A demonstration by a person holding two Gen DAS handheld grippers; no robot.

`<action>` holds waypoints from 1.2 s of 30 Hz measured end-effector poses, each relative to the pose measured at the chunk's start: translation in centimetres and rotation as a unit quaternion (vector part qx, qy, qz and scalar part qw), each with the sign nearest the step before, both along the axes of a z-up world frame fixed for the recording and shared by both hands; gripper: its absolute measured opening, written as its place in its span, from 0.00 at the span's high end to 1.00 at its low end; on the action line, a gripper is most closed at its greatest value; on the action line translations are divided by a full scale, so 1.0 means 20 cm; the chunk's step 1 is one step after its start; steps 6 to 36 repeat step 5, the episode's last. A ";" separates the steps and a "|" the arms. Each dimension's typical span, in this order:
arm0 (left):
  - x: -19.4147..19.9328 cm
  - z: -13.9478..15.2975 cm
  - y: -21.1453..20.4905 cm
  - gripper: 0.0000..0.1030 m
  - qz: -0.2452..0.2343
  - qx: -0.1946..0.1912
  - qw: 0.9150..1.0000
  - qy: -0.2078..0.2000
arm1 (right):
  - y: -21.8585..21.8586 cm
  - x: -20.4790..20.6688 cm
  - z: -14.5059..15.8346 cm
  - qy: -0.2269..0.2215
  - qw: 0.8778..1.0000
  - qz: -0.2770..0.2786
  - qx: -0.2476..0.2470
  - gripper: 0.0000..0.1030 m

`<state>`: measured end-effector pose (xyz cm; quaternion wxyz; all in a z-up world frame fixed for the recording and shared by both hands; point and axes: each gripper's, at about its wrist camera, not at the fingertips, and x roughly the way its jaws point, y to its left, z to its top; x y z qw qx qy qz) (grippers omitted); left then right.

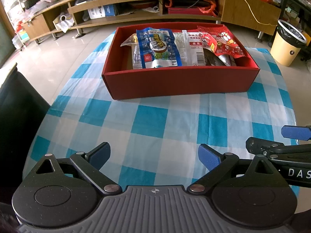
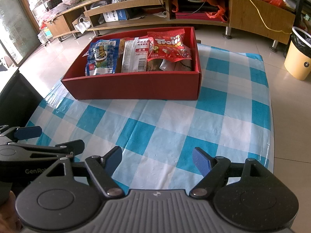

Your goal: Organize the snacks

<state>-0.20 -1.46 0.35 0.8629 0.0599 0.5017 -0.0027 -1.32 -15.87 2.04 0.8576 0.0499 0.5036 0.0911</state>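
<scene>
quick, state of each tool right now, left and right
left tool: open, nothing between its fingers, over the checked tablecloth.
right tool: open, empty too, short of the red box.

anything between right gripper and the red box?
Nothing: only bare checked tablecloth lies between the right gripper and the red box, clearest in the right wrist view.

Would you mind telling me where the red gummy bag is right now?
The red gummy bag lies inside the red box, at its right end in both views, beside the white packet.
</scene>
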 end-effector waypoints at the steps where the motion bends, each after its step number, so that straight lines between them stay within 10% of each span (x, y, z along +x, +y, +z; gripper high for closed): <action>1: 0.00 0.00 0.00 0.04 0.000 0.001 1.000 -0.001 | 0.00 0.00 0.00 0.000 1.000 0.000 0.000 0.23; 36: 0.00 0.00 0.00 0.04 -0.001 -0.002 1.000 -0.001 | 0.00 0.00 0.00 0.000 1.000 -0.001 0.000 0.22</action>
